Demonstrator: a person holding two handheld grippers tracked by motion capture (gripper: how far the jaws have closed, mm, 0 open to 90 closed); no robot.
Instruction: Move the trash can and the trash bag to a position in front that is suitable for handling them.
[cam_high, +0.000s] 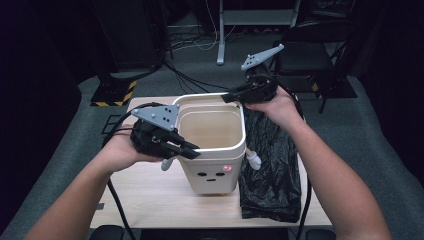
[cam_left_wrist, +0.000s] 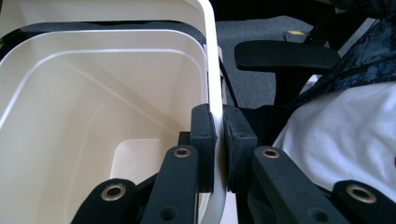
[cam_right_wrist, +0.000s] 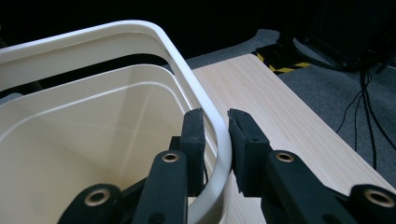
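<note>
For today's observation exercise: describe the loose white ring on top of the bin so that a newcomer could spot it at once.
Start at the wooden table and find the cream bin with a small face on its front. The white ring sits around the bin's top edge, with the left tool and right tool clamped on opposite sides. Unlike the crumpled black bag beside it, it is a rigid, pale frame.

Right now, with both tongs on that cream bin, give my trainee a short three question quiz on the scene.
1. True or false: the left tongs grip the white rim ring of the bin.
2. What lies on the table beside the bin? A) a black plastic bag B) a red towel C) a stack of plates
3. Which part of the ring do the right tongs clamp?

Key: 1. True, one pad inside and one outside. 2. A, the black plastic bag. 3. Its far corner, seen from the high view.
</note>
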